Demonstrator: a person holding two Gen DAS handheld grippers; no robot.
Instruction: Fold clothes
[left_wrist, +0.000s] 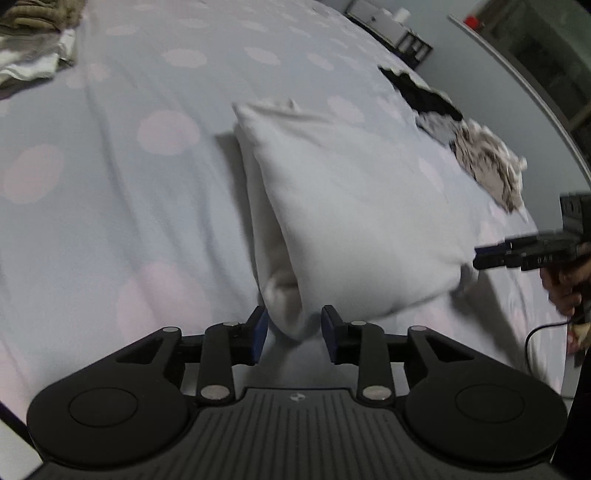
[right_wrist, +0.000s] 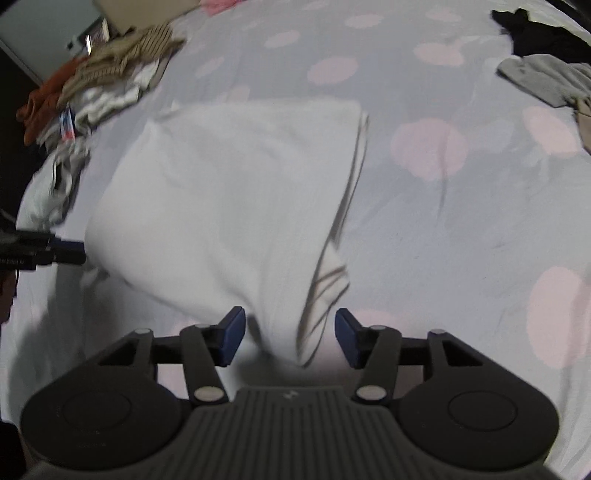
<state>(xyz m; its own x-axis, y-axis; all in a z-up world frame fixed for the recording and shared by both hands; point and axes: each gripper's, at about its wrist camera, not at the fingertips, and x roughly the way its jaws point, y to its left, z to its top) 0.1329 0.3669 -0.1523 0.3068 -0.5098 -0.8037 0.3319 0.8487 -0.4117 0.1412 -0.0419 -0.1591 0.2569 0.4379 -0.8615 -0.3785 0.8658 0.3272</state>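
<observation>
A white folded garment (left_wrist: 354, 206) lies on the bed sheet (left_wrist: 122, 206), which is pale grey-blue with pink dots. The garment is folded into a rough rectangle and sits about in the middle of the bed.

The left tongs (left_wrist: 294, 334) stand at one near corner of the garment. The jaws are partly open, and the corner of the cloth hangs between the blue pads (left_wrist: 259, 332), but the pads do not press on it.

The right tongs (right_wrist: 290, 336) stand at the other near corner. Their jaws are wider apart, and the cloth corner, with some layered edges showing, sits in the gap without touching either pad.

In the left wrist view the right tongs also appear at the right edge, held by a hand (left_wrist: 567, 284), with their tips just beside the garment.

A pile of brown and white clothes (right_wrist: 107, 77) lies at one far side of the bed. A black garment (right_wrist: 535, 31) and a grey garment (right_wrist: 543, 79) lie at the other far side, well apart from the white one.
</observation>
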